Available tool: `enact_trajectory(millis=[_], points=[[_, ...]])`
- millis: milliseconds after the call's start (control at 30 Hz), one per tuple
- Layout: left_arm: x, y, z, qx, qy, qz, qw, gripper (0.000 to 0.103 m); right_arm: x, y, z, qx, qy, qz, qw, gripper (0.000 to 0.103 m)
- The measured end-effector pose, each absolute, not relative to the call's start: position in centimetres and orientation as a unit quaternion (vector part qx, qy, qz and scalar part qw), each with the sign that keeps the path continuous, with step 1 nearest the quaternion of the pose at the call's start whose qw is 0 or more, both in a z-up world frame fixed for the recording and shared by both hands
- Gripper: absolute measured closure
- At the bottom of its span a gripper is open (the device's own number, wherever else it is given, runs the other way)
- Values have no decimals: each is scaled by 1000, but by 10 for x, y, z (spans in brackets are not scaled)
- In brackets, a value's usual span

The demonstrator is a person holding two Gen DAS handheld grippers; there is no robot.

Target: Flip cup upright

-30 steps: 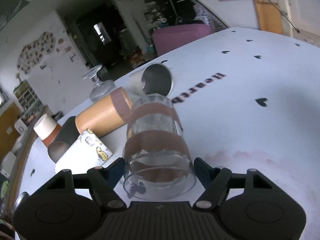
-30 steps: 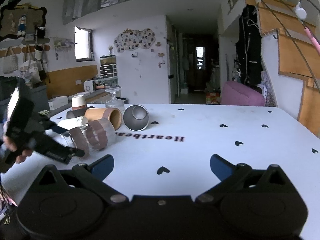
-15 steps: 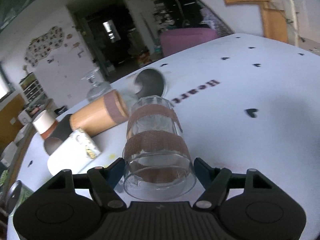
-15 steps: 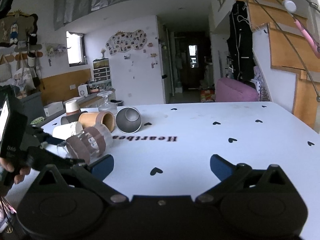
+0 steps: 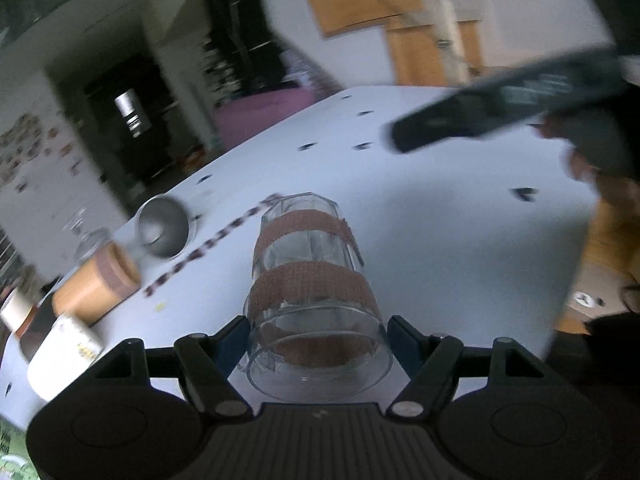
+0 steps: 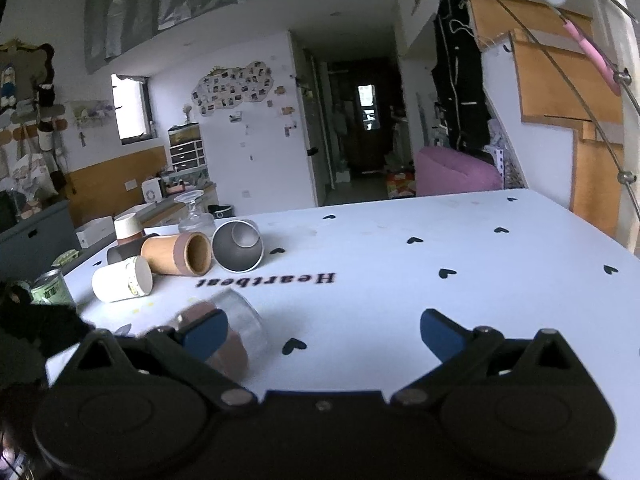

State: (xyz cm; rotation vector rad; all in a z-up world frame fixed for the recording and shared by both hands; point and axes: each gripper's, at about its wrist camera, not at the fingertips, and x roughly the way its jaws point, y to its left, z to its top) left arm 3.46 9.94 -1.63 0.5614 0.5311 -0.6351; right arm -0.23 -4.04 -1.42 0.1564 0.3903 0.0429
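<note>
On my left wrist feed, the left gripper (image 5: 318, 330) has its two blue-padded fingers (image 5: 402, 338) closed against the sides of the glass cup (image 5: 310, 280), near the open rim. The cup is clear glass with two brown bands around it. Its mouth faces the camera and its base points away from me, so it is lying along the line of the fingers. I cannot tell from this feed whether it touches the white table (image 5: 440, 240) or is held just above it. The background in this feed is blurred.

On my right wrist feed, the right gripper (image 6: 322, 334) is spread wide with nothing between its fingers, above the heart-printed table (image 6: 400, 300). The same glass cup (image 6: 234, 332) shows on its side at lower left, partly behind the right gripper's left finger.

Further out on the table I see a cluster of cups lying on their sides: a white printed cup (image 6: 122, 279), a tan cup with a brown band (image 6: 178, 254), and a metal cup (image 6: 238, 245) with its mouth toward the camera. The word "Heartbeat" (image 6: 266, 280) is printed on the table just in front of them. A green can (image 6: 50, 288) stands at the left edge. Behind the cluster is an inverted stemmed glass (image 6: 196, 214).
</note>
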Motion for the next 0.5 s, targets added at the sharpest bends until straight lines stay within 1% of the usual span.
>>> enact_trajectory(millis=[233,367,467,500], points=[[9,88,-21,291,230,-340,864,28,12,-48,-15,97,214,9,972,0],[8,89,-21,277,232,-329,873,26,40,-43,-14,99,244,20,965,0],[4,92,-19,259,230,-320,882,18,65,-34,-14,97,270,36,957,0],[4,93,-20,251,233,-316,885,18,72,-31,-14,95,278,44,955,0]])
